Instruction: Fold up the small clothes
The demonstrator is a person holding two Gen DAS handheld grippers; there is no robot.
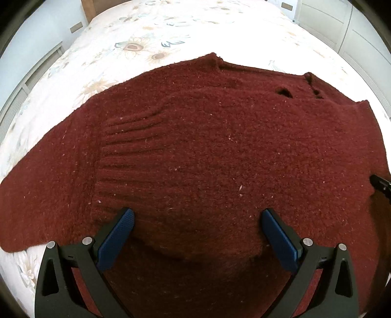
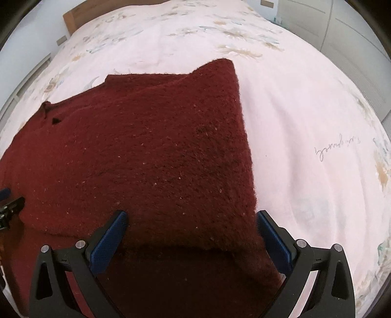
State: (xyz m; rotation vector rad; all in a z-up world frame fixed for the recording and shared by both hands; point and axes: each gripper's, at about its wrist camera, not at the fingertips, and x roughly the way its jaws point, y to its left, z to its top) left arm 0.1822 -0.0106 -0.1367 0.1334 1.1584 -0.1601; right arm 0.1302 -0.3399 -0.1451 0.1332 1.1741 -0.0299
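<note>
Floral bedspread (image 1: 102, 49), maroon sweater (image 1: 207, 146), spread grippers

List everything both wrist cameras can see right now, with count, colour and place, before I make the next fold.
Knitted sweater: one, dark red, spread on the bed, right side folded over, small holes near the far edge.
Bedspread: one, pale with a flower print, covering the bed under the sweater.
Headboard: one, brown wood, far end of the bed.
Cabinets: white doors, beyond the bed at far right.
Drawer unit: white, along the bed's left side.
Left gripper: one, black with blue pads, open, over the sweater's near edge.
Right gripper: one, black with blue pads, open, straddling the near right part of the sweater.
</note>
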